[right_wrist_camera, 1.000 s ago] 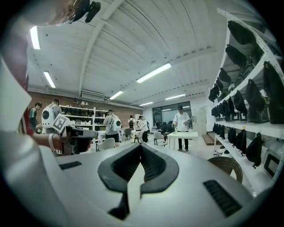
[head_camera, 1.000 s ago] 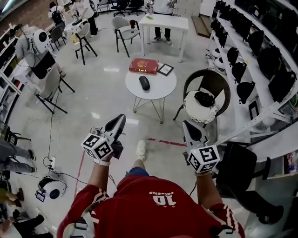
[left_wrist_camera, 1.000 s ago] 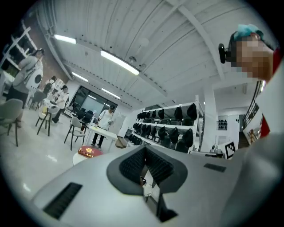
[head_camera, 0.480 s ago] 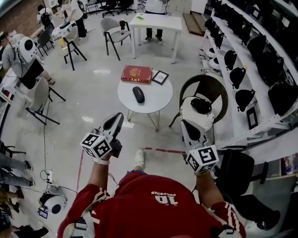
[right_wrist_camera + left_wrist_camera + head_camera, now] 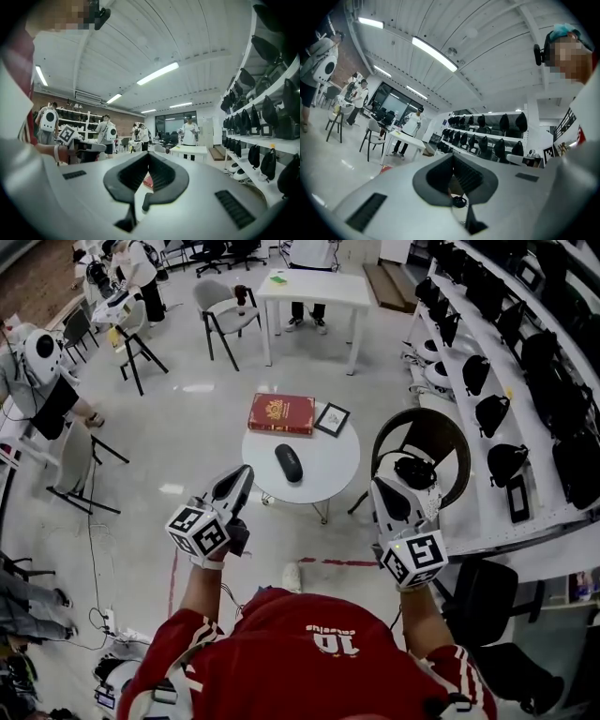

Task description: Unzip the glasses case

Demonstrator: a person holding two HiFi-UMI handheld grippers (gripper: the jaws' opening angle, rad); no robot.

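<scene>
**Case** (image 5: 289, 463), for glasses: dark, oval and low. It lies flat on the round white counter (image 5: 330, 465), near the book (image 5: 281, 413), on the person's side of it and not touching it. It looks closed, though the zip and its pull are too small to make out.

**Frame** (image 5: 332, 419): small, just beside the book's right end.

**Chair** (image 5: 427, 427): off the counter, well to the right of the book.

**Left gripper** (image 5: 238, 480): in the air, on the person's side of the book and slightly left of it, well apart from the case. Its fingers (image 5: 467, 176) are pressed together with nothing between them.

**Right gripper** (image 5: 384, 491): in the air, further to the right of the book and likewise well short of the case. Its fingers (image 5: 161, 173) are closed on each other and hold nothing.

**Handling, judged:**
- The case is probably light, with a semi-stiff shell and a smooth curved back, so it is apt to skate or spin on the slick counter as soon as the zip is tugged.
- It is not fragile, but it is easily pushed toward the book or the rim.

**Hold, suggested:**
- One gripper pinches the shell across its narrow width, away from the seam, to pin it down.
- The other takes the small pull tab flat between its fingers and draws it along the seam, following the curve at the end rather than pulling straight.
- The tab is thin and may slip out of the fingers, so the grip should sit deep on it.
- Progress: unzipping has not begun.
</scene>
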